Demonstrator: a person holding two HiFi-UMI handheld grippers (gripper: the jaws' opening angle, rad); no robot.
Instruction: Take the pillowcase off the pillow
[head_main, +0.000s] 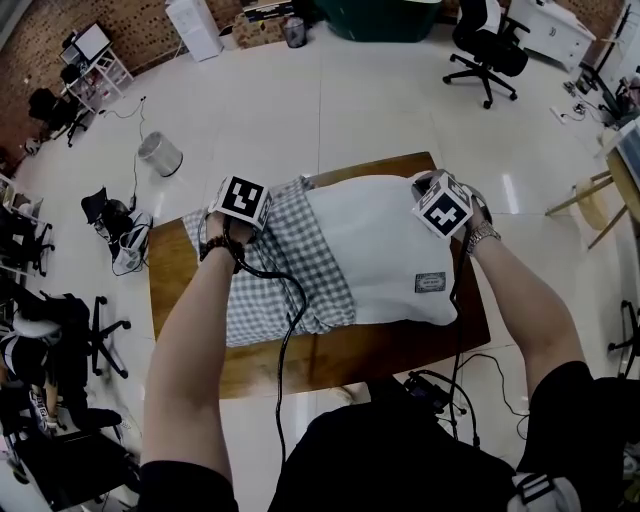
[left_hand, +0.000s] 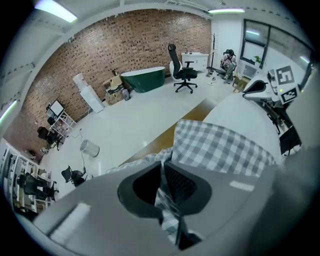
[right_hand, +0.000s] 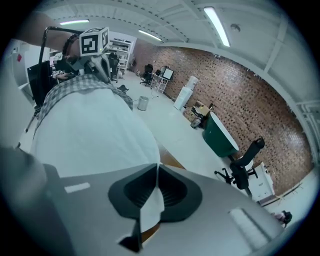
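Left gripper (left_hand: 162, 172) is clamped down: a fold of the checked pillowcase (head_main: 285, 270) is pinched tight between its jaws, at the far left end of the bundle. From the head view, the pillowcase is bunched over the left end of the white pillow (head_main: 385, 240) and covers only that end, with loose check cloth spilling onto the wooden table (head_main: 180, 290) beside it. The rest of the pillow lies bare, stretching right across the table, a small label (head_main: 430, 283) near its front edge. My right gripper (right_hand: 157, 175) is closed too, biting a flap of the pillow's white fabric at the far right corner. So the two grippers sit at opposite ends, well apart, with the pillow between them.
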